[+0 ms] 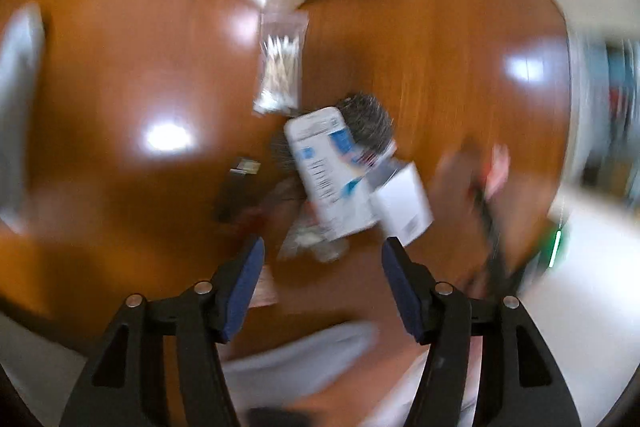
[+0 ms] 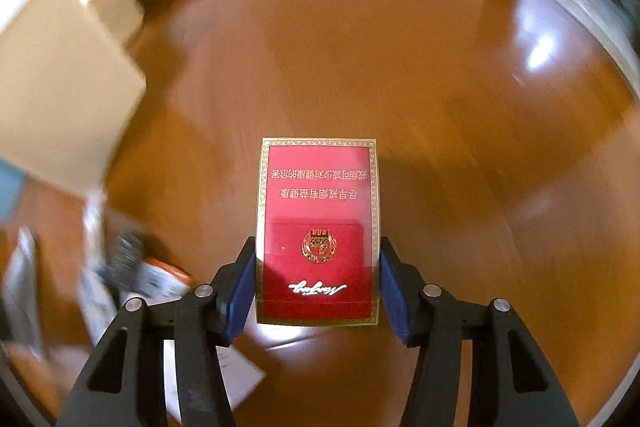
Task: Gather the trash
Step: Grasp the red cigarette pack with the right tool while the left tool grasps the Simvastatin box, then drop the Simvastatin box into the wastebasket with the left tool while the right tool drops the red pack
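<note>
A red pack [image 2: 318,231] is clamped between the right gripper [image 2: 318,259] pads above the wooden table [image 2: 440,107] — the left gripper [image 1: 322,247] is held apart, empty, over a blurred litter pile [image 1: 340,171].

Heavy motion blur (glare patches), fisheye edges

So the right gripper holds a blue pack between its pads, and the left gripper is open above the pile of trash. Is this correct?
One detail is wrong: the pack is red with a gold border, not blue, as the right wrist view shows. The rest stands: the right gripper holds it between its pads, and the left gripper is open above the pile of trash.
</note>
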`<state>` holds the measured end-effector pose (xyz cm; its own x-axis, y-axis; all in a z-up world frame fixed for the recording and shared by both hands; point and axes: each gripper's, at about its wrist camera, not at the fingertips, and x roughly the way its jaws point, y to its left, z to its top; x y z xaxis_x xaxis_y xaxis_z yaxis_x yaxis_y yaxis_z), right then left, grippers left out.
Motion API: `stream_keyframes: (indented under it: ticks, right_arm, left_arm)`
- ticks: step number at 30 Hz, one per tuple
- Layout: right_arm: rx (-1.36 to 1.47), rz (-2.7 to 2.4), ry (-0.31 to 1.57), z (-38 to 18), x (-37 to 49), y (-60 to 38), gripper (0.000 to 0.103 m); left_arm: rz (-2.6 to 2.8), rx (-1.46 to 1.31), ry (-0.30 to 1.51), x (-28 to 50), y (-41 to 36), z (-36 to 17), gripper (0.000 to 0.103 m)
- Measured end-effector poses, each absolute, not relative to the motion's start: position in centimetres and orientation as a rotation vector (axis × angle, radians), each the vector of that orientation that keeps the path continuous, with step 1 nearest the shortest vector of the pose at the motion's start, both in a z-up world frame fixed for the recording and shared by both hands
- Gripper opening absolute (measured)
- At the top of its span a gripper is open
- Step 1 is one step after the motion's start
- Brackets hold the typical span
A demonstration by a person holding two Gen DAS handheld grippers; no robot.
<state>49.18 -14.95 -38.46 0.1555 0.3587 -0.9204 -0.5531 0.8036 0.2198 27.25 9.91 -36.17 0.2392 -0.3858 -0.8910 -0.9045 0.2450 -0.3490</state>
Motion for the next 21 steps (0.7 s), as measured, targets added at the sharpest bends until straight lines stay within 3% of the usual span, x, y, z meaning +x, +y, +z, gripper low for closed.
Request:
stream_keyframes:
  ticks: [2,7,21]
  right_arm:
    - [-0.086,0.635,1.244,-37.8,48.6,-16.5,0.057]
    - [-0.07,0.647,1.239,-37.5,44.1,-19.1,0.057]
    - [-0.032,0.628,1.246,-36.5,43.7,-20.9,0.058]
  left_arm:
    - [0.605,-1.45,1.267,28.5,9.3,-39.2,0.06]
    - [0.624,-1.49,1.271,30.4,8.0,-43.4,0.06]
    - [0.687,-1.432,1.306,31.8,6.9,-46.6,0.06]
